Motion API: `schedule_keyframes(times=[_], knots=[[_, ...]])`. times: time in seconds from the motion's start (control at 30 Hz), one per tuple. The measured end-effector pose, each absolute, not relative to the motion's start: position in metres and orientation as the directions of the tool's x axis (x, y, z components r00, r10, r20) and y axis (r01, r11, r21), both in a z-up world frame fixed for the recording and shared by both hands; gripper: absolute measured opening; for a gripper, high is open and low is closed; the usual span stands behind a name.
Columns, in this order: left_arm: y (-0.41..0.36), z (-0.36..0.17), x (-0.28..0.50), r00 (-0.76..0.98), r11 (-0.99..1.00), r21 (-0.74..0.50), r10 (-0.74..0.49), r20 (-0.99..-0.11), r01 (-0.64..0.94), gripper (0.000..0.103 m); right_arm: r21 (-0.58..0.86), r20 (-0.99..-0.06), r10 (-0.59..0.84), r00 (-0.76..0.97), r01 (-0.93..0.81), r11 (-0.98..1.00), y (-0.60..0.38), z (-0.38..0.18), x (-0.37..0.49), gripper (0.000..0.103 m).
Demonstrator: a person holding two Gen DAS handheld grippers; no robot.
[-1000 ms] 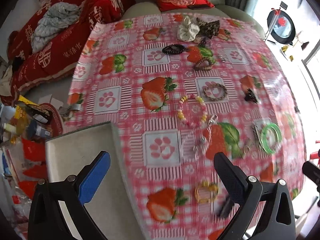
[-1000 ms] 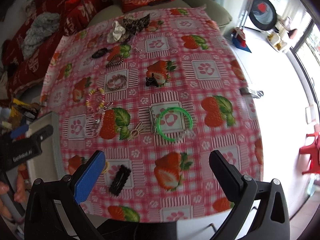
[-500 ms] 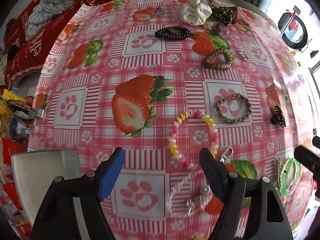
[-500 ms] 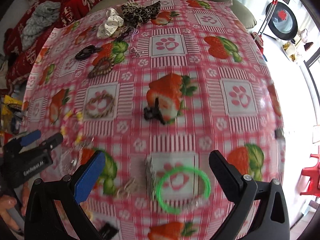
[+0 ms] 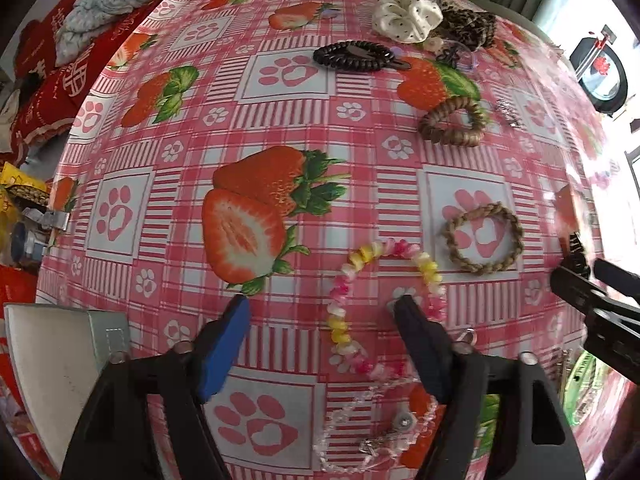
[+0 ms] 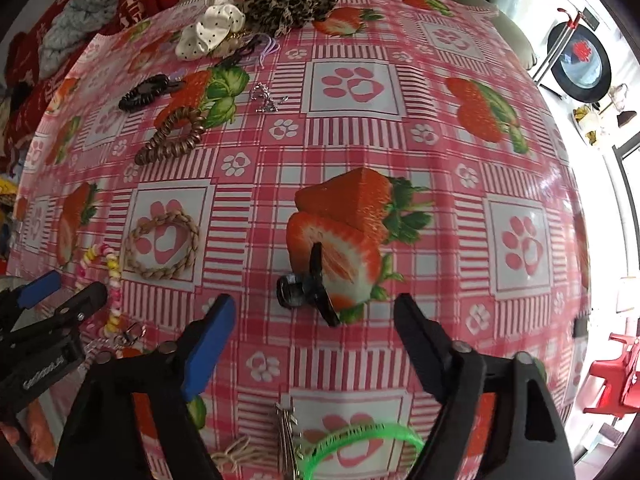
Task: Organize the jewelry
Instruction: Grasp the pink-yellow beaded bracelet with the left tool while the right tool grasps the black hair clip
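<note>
Pink-and-yellow bead bracelet [image 5: 380,304]: lies flat on the counter [image 5: 280,120], on its pink strawberry-print cloth; its near-left arc sits between the fingers of the left hand-held gripper [image 5: 322,304].
Left hand-held gripper: jaws spread wide, nothing held; the dark fingertip [image 5: 404,304] is down inside the bracelet's ring, the blue fingertip [image 5: 240,308] outside it to the left.
Black claw clip [image 6: 308,284]: on a printed strawberry, just ahead of the right hand-held gripper [image 6: 316,304].
Right hand-held gripper: jaws wide apart, empty, both tips clear of the clip.
Clear bead bracelet [image 5: 360,428]: just nearer than the pink one, under the left hand-held gripper.
Braided tan ring [image 5: 482,238]: right of the pink bracelet, apart from it.
Brown coil hair tie [image 5: 452,122]: farther back.
Black coil hair tie [image 5: 352,56]: beyond that.
White scrunchie [image 5: 406,20]: far edge.
Green bangle [image 6: 360,446]: close under the right hand-held gripper.
Grey tray [image 5: 52,360]: at the counter's near-left edge.
</note>
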State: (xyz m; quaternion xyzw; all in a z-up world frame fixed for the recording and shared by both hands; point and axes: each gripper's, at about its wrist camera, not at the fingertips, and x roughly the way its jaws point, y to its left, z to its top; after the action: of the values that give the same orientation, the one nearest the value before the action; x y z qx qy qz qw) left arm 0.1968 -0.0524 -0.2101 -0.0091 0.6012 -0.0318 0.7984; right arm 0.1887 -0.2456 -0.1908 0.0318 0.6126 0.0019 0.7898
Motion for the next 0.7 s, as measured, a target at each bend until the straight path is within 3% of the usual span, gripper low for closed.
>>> schedule_keyframes(times=[0.07,0.1,0.13,0.2,0.23,0.27,0.7], knots=[[-0.058,-0.208,0.194,0.275,0.997,-0.057,-0.07,-0.959,0.057,0.06,0.023,-0.966,0.012,0.257,0.041,0.999,-0.244,-0.193,0.192,0.07],[-0.062,-0.206,0.192,0.276,0.996,-0.055,-0.071,-0.959,0.065,0.046,0.017,-0.964,0.005,0.266,0.042,0.999,-0.243,-0.192,0.192,0.068],[-0.066,-0.205,0.192,0.279,0.996,-0.048,-0.067,-0.958,0.075,0.031,0.017,-0.963,0.005,0.27,0.043,0.999,-0.242,-0.192,0.192,0.062],[-0.071,-0.205,0.192,0.271,0.995,-0.054,-0.075,-0.96,0.082,0.015,0.015,-0.96,0.003,0.28,0.04,0.999,-0.241,-0.189,0.193,0.043],[-0.072,-0.204,0.19,0.268,0.995,-0.064,-0.082,-0.96,0.076,0.015,0.003,-0.958,-0.007,0.287,0.032,0.999,-0.239,-0.187,0.193,0.029],[-0.072,-0.204,0.191,0.265,0.994,-0.082,-0.098,-0.959,0.068,0.015,0.002,-0.957,-0.007,0.289,0.028,1.0,-0.239,-0.187,0.195,0.027],[-0.069,-0.165,0.179,0.328,0.986,-0.158,-0.169,-0.929,0.061,0.015,0.225,-0.932,0.197,0.304,0.06,0.972,-0.272,-0.175,0.178,0.026]])
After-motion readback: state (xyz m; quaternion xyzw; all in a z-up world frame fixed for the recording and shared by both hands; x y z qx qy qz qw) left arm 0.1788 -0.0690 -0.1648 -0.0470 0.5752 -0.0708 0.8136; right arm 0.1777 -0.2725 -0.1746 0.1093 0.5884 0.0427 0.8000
